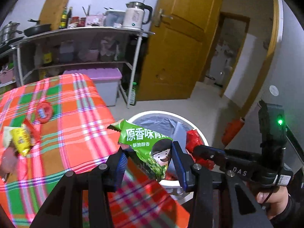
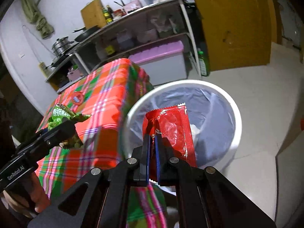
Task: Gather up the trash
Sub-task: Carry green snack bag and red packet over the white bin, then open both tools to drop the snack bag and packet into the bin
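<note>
My left gripper [image 1: 150, 163] is clamped on a crinkly green foil snack bag [image 1: 146, 144], its blue pads pinching the lower half so the printed top fans out above them, while my right gripper [image 2: 152, 152] has its jaws pressed together on the bottom edge of a flat red plastic wrapper [image 2: 171, 131] that stands up over the bin. Both pieces look nearly weightless, thin and slick (the sort of film that slides out of a loose pinch), so I judge a hold well in from the edge is safer than a corner grip; neither is fragile. The round white bin with a pale grey liner bag [image 2: 233, 114] sits on the floor just beside the corner of the table under its orange, green and pink plaid cloth [image 1: 66, 114]. The red wrapper already hangs above the bin mouth; the green bag is nearer the table edge, over the bin's near rim. On the table I can see a small red round lid [image 1: 44, 112] and a yellow crumpled packet [image 1: 20, 138] left to gather. The mouth is wide and the floor around it open, though the two grippers sit close together and could knock.
</note>
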A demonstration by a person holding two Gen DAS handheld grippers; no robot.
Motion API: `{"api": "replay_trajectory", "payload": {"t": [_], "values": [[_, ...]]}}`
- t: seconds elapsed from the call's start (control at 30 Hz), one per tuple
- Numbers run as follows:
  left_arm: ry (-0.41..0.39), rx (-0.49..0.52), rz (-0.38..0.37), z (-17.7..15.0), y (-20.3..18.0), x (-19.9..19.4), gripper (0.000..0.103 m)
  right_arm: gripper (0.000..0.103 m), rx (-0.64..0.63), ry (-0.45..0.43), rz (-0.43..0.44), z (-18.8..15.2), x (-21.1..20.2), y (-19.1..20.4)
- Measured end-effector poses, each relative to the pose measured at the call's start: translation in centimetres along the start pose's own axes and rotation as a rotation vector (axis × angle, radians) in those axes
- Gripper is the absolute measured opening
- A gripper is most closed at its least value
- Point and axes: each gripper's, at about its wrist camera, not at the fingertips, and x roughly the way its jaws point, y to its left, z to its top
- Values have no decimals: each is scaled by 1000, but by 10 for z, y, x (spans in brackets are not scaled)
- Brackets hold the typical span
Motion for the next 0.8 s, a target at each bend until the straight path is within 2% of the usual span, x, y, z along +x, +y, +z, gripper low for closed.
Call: {"api": "replay_trajectory", "payload": {"t": [0.23, 0.47, 0.63, 0.8], "values": [[74, 17, -33, 5, -13, 44, 46, 5, 49, 36, -26, 0, 14, -26], [186, -5, -47, 6, -14, 89, 47, 6, 90, 88, -37, -1, 30, -47], [231, -41, -53, 6, -8, 104, 61, 10, 102, 110, -40, -4, 39, -56], [225, -62, -53, 6, -6, 102, 63, 14, 114, 106, -38, -3, 37, -59]]}}
